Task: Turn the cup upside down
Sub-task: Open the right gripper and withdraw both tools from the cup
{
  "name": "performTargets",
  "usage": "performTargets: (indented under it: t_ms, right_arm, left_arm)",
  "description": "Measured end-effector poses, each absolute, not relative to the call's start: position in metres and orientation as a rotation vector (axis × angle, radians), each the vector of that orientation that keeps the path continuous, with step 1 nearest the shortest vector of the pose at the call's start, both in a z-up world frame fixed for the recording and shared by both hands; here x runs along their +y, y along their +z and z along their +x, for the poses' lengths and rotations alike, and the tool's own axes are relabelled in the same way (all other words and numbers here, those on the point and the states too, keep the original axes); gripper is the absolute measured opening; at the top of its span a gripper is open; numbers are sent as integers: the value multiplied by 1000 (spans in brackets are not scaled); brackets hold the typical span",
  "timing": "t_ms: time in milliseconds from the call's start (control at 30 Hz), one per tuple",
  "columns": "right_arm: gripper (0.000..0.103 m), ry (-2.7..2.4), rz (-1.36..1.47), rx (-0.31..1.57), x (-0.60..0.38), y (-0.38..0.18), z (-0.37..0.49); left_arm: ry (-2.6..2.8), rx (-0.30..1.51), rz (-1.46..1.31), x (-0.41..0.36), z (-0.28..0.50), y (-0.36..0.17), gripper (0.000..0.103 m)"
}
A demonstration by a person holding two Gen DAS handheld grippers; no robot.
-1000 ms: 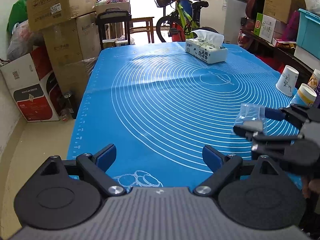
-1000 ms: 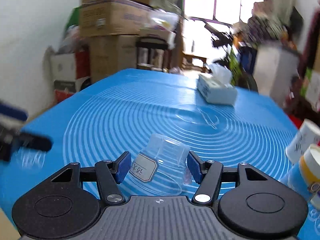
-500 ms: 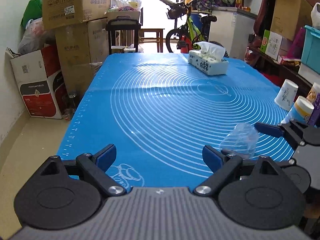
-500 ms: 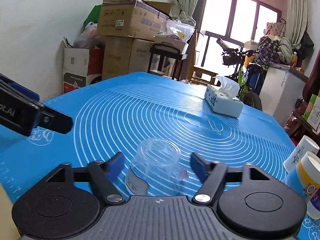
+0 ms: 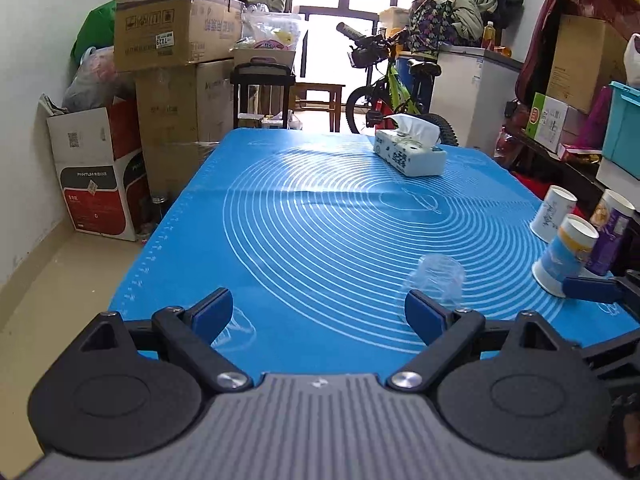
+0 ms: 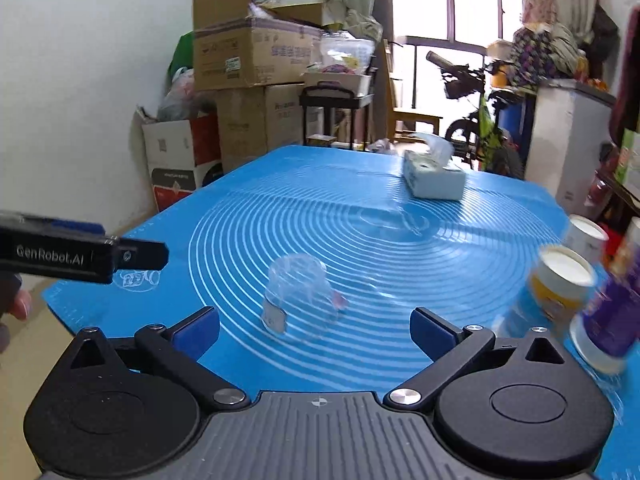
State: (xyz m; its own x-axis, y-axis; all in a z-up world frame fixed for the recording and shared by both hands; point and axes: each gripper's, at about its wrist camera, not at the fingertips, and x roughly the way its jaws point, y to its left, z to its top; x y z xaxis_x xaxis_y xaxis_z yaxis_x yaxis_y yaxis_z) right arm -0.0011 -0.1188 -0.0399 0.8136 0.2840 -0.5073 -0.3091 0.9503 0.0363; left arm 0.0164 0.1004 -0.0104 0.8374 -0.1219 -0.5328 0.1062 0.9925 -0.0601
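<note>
A clear plastic cup [image 6: 298, 294] stands upside down on the blue mat [image 6: 360, 216], its rim on the mat. It also shows in the left wrist view [image 5: 438, 280], just beyond my left gripper's right finger. My right gripper [image 6: 314, 326] is open and empty, a little behind the cup and apart from it. My left gripper [image 5: 318, 314] is open and empty over the mat's near edge. One finger of the right gripper [image 5: 592, 289] enters the left wrist view from the right. The left gripper's finger [image 6: 80, 254] shows at the left of the right wrist view.
A tissue box [image 5: 410, 152] lies at the far end of the mat. Upturned paper cups [image 5: 566, 254] and a purple tube [image 5: 608, 240] stand at the right edge. Cardboard boxes [image 5: 168, 80], a bicycle [image 5: 392, 88] and shelves surround the table.
The right gripper opened and let go of the cup, which now stands upside down on the mat. The right gripper drew back from it. The left gripper stayed open.
</note>
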Motion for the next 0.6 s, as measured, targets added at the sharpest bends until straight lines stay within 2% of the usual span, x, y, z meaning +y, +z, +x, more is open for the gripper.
performTargets:
  t_ms: [600]
  right_arm:
    - [100,262,-13,506,-161,-34,-63]
  left_arm:
    - [-99,499,12,59,-42,-21,92]
